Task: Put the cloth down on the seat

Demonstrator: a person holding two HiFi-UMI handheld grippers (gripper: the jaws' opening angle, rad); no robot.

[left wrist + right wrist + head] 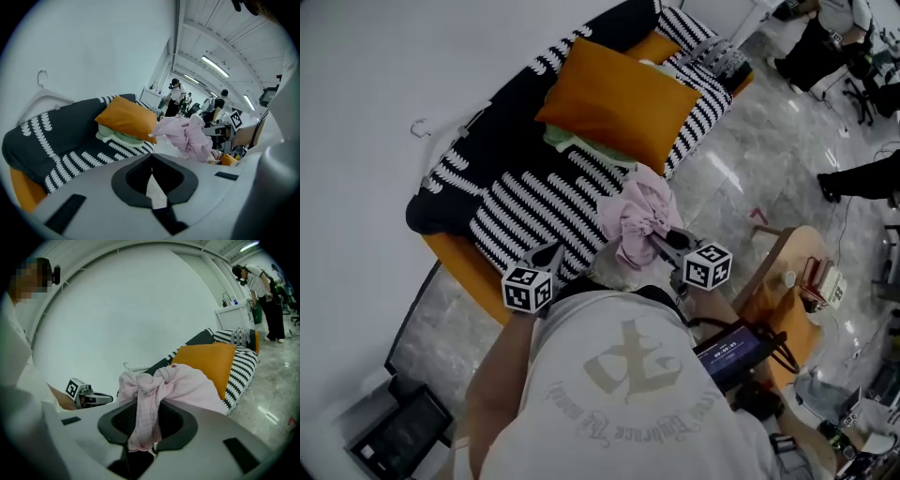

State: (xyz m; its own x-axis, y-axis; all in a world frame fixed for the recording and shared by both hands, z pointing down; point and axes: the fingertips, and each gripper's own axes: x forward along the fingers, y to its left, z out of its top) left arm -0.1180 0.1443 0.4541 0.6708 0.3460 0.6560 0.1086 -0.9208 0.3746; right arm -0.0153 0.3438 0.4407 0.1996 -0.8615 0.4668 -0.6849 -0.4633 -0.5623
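Observation:
A crumpled pink cloth [637, 217] hangs in the air just off the front edge of the sofa seat [534, 202], which has a black-and-white striped cover. My right gripper [662, 244] is shut on the cloth. In the right gripper view the pink cloth [180, 385] bunches in a knot over the jaws, and a strip of it runs down between them at my right gripper [149, 404]. My left gripper [551, 253] hovers to the cloth's left by the seat edge. Its jaws meet at the tips with nothing in them in the left gripper view [151, 159], where the cloth [187, 133] shows ahead and to the right.
An orange cushion [619, 98] lies on the seat over a pale green cloth [581, 145]. A hanger [422, 127] sits on the sofa's back. A round wooden table [797, 272] with small items stands to the right. People stand at the far right [862, 178].

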